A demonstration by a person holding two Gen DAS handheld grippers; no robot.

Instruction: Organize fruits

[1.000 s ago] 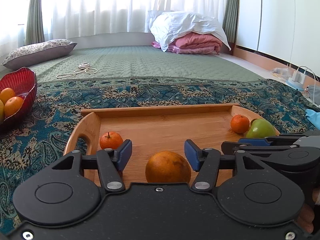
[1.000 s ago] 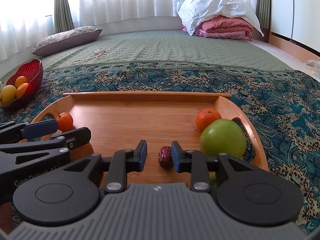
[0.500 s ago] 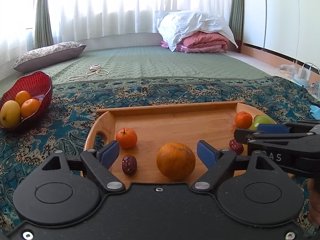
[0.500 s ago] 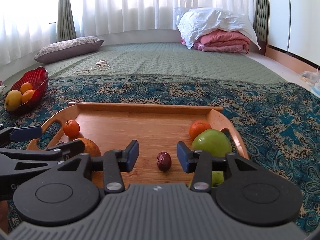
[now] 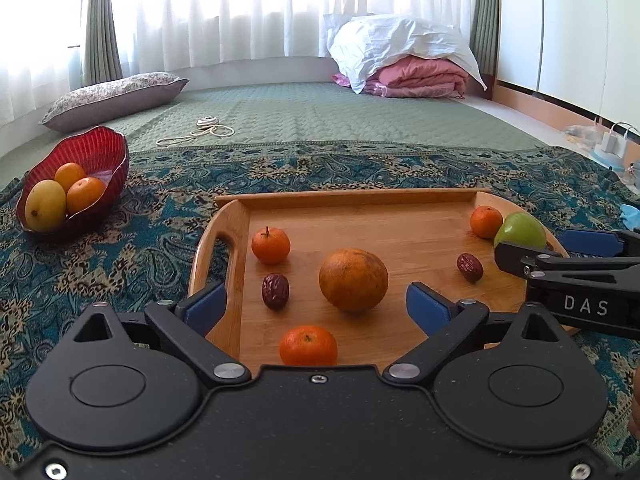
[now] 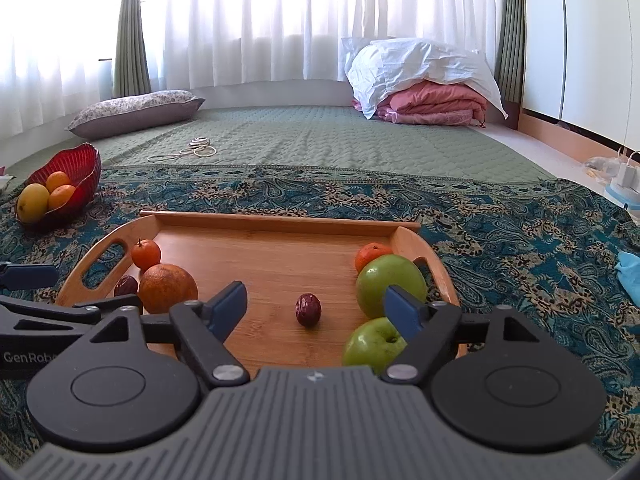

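A wooden tray (image 5: 360,200) (image 6: 280,220) lies on the patterned cloth. On it are a big orange (image 5: 353,279) (image 6: 168,288), several mandarins (image 5: 271,245) (image 5: 308,345) (image 5: 485,221), two dark red dates (image 5: 275,290) (image 6: 308,309) and two green apples (image 6: 390,290) (image 6: 374,346). My left gripper (image 5: 316,304) is open and empty, above the tray's near edge, with the big orange just ahead. My right gripper (image 6: 316,304) is open and empty, with a date just ahead and the apples by its right finger.
A red bowl (image 5: 96,156) (image 6: 80,160) with a mango and two oranges stands at the left on the cloth. A pillow (image 5: 116,92), a cord (image 5: 200,132) and folded bedding (image 5: 400,60) lie on the green mat behind. Chargers (image 5: 608,144) sit at the right.
Both grippers have opened wide and pulled back and up from the tray. The orange and the date they were around now lie free on the tray. More fruit has come into view.
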